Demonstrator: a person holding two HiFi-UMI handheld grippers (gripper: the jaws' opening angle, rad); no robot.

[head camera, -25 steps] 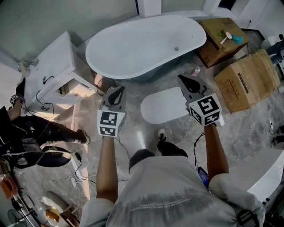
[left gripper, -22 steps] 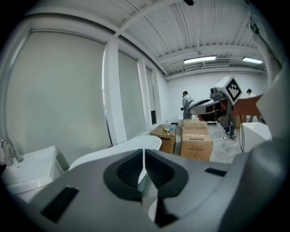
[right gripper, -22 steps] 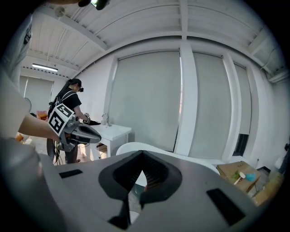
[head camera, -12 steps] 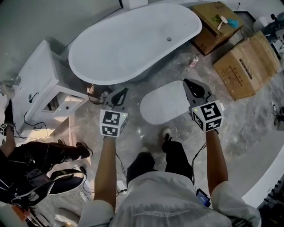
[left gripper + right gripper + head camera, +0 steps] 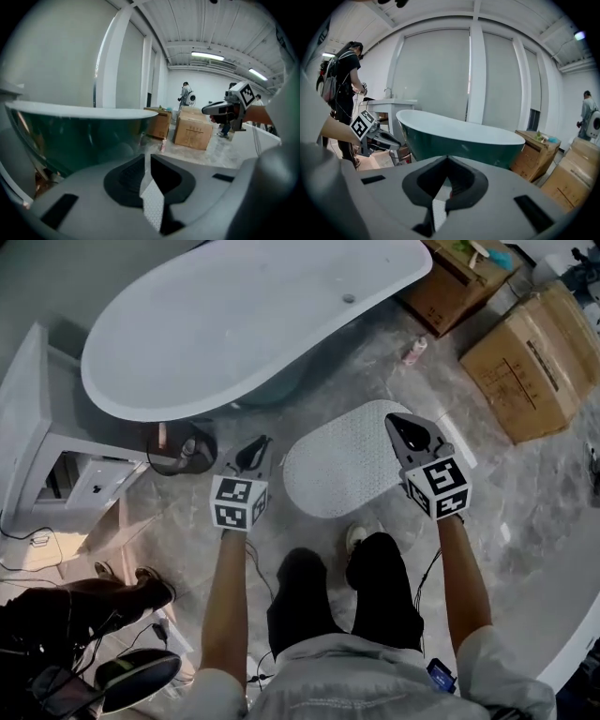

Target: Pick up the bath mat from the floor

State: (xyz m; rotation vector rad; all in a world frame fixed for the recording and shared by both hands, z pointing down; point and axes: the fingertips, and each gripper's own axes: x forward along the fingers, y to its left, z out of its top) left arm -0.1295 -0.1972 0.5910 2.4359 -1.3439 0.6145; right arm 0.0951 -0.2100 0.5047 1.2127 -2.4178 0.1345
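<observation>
White bath mat (image 5: 347, 470) lies between left gripper (image 5: 255, 448) and right gripper (image 5: 403, 427)

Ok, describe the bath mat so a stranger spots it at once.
Find the big oval bathtub. On the grey floor in front of it lies the bath mat. It is the only flat white oval, dotted all over; its neighbours are brown cardboard boxes.

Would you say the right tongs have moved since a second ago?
Yes: the right tongs came down toward the right edge of the bath mat.
</observation>
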